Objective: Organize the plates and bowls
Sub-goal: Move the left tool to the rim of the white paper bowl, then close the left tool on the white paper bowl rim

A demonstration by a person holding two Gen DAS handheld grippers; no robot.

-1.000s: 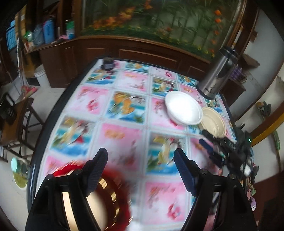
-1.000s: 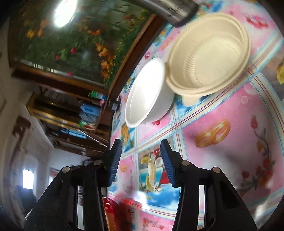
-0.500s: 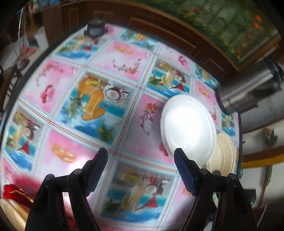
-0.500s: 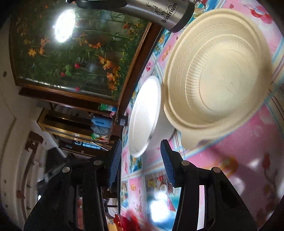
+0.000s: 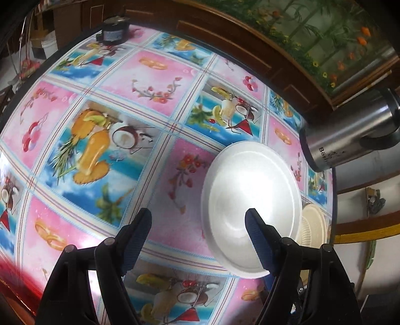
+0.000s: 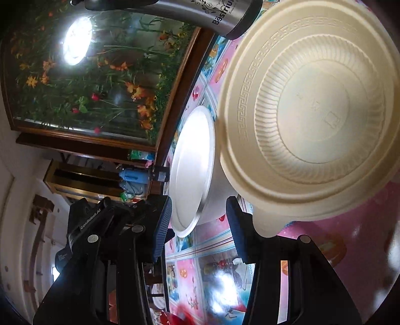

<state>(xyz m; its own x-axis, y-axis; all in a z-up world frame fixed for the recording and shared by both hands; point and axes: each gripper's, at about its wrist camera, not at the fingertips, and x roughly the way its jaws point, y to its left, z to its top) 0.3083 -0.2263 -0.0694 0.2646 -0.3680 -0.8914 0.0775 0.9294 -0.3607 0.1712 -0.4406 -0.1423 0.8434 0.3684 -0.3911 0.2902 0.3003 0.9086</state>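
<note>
A white bowl [image 5: 250, 200] sits on the patterned tablecloth [image 5: 160, 150], with a cream ribbed bowl [image 5: 313, 225] right beside it. My left gripper [image 5: 198, 231] is open and empty; its right finger is over the white bowl's near rim and its left finger over the cloth. In the right wrist view the cream bowl [image 6: 317, 112] fills the upper right and the white bowl [image 6: 192, 170] stands left of it. My right gripper [image 6: 200, 225] is open and empty, fingers either side of the white bowl's near edge, the right finger by the cream bowl's tab.
A steel thermos [image 5: 350, 135] stands behind the bowls near the table's far edge, also in the right wrist view [image 6: 200, 12]. A small black object [image 5: 112, 32] sits at the far corner. A red and gold dish [image 5: 17, 282] lies at the near left. A wooden cabinet [image 5: 250, 40] backs the table.
Both grippers have moved in towards the two bowls, which now loom larger. The left gripper has left the red dish behind. Both stay open.
</note>
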